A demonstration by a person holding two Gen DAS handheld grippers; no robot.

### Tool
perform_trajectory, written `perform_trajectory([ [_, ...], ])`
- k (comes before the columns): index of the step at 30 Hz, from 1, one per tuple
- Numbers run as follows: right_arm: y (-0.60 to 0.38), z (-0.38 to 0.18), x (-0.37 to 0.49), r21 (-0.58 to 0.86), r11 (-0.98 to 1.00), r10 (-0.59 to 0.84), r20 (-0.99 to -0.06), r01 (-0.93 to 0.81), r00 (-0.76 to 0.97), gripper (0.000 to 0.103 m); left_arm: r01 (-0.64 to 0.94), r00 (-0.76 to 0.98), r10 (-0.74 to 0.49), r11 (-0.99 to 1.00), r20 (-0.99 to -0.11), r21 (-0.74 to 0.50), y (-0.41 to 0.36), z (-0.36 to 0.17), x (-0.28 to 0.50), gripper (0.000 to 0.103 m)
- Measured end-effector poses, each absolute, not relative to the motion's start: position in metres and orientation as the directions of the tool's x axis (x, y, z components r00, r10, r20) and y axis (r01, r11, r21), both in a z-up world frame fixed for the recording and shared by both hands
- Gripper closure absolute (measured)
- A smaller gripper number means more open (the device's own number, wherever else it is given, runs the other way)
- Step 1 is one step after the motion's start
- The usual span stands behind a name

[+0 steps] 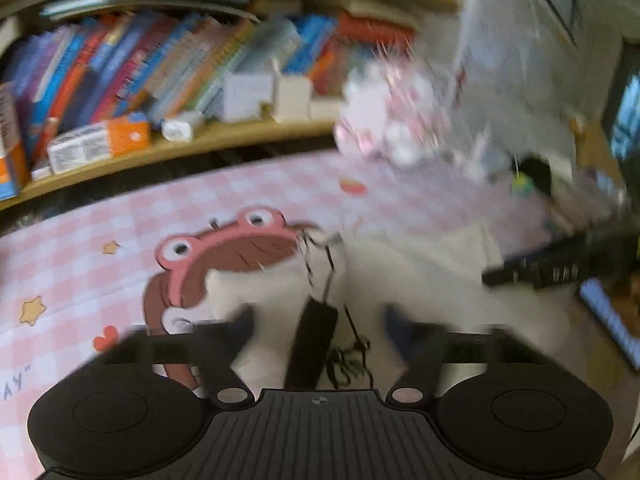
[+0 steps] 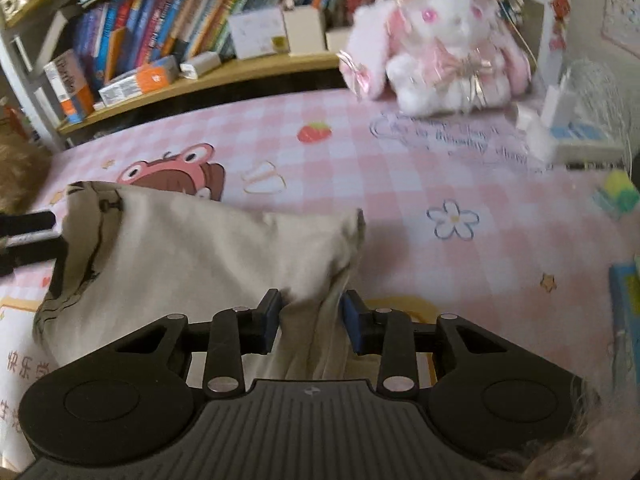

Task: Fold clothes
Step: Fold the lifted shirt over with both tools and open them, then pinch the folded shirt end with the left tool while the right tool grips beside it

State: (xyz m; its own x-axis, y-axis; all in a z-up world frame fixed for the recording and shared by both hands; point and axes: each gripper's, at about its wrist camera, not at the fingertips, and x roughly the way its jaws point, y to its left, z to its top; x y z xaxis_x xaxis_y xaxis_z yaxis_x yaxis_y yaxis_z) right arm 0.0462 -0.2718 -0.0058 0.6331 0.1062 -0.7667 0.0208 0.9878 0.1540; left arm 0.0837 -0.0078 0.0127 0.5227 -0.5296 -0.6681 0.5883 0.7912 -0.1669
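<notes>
Beige garment (image 2: 192, 248) heaped on the pink checked tabletop (image 2: 420, 184), directly ahead of and under the right hand-held gripper (image 2: 310, 320); a bunched fold between its part-spread blue pads (image 2: 354, 320), contact unclear. Left hand-held gripper (image 1: 316, 328) blurred over the cloth's printed edge, grip impossible to tell. Beyond, plush rabbit (image 2: 444, 48) and bookshelf (image 2: 192, 76).

Blurred left gripper (image 1: 320, 332) over pale garment (image 1: 400, 280), jaws seemingly apart, pink checked cloth (image 1: 100, 240), bookshelf (image 1: 160, 148) behind.
</notes>
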Motion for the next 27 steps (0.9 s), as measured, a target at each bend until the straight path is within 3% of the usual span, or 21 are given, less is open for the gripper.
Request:
perform_trajectory([
  [1, -0.271, -0.007, 0.047, 0.149, 0.989, 0.104, -0.769, 0.019, 0.631, 0.071, 0.577, 0.498, -0.544, 0.789, -0.676, -0.209, -0.005, 0.010, 0.087, 0.100],
  [2, -0.271, -0.009, 0.048, 0.143, 0.990, 0.102, -0.770, 0.015, 0.629, 0.072, 0.548, 0.484, -0.592, 0.779, -0.644, -0.304, 0.006, 0.012, 0.092, 0.100],
  [4, -0.271, -0.010, 0.048, 0.139, 0.990, 0.102, -0.772, 0.010, 0.627, 0.072, 0.449, 0.484, -0.733, 0.677, -0.478, -0.583, 0.042, 0.014, 0.103, 0.100],
  [8, -0.272, -0.012, 0.048, 0.138, 0.990, 0.106, -0.774, 0.003, 0.624, 0.071, 0.210, 0.526, -0.683, 0.682, -0.506, -0.701, 0.067, -0.017, 0.124, 0.098],
  [9, -0.272, -0.013, 0.048, 0.141, 0.990, 0.109, -0.774, 0.001, 0.624, 0.071, 0.174, 0.514, -0.646, 0.723, -0.564, -0.669, 0.063, -0.025, 0.129, 0.094],
  [12, -0.268, -0.013, 0.050, 0.121, 0.993, 0.101, -0.776, -0.010, 0.622, 0.071, 0.087, 0.532, -0.599, 0.741, -0.598, -0.665, 0.065, -0.035, 0.132, 0.088],
  [14, -0.269, -0.013, 0.051, 0.117, 0.993, 0.096, -0.778, -0.008, 0.620, 0.070, 0.073, 0.564, -0.573, 0.752, -0.595, -0.655, 0.069, -0.029, 0.131, 0.065],
  [19, -0.280, -0.011, 0.045, 0.188, 0.981, 0.113, -0.781, 0.059, 0.615, 0.064, 0.066, 0.567, -0.530, 0.793, -0.631, -0.606, 0.083, -0.020, 0.116, 0.032],
  [24, -0.302, -0.011, 0.032, 0.371, 0.912, 0.196, -0.772, 0.178, 0.605, 0.062, 0.096, 0.517, -0.571, 0.778, -0.637, -0.620, 0.070, -0.030, 0.109, 0.029],
  [27, -0.312, -0.014, 0.025, 0.468, 0.849, 0.248, -0.762, 0.246, 0.598, 0.062, 0.071, 0.540, -0.561, 0.774, -0.628, -0.629, 0.064, -0.031, 0.106, 0.032],
])
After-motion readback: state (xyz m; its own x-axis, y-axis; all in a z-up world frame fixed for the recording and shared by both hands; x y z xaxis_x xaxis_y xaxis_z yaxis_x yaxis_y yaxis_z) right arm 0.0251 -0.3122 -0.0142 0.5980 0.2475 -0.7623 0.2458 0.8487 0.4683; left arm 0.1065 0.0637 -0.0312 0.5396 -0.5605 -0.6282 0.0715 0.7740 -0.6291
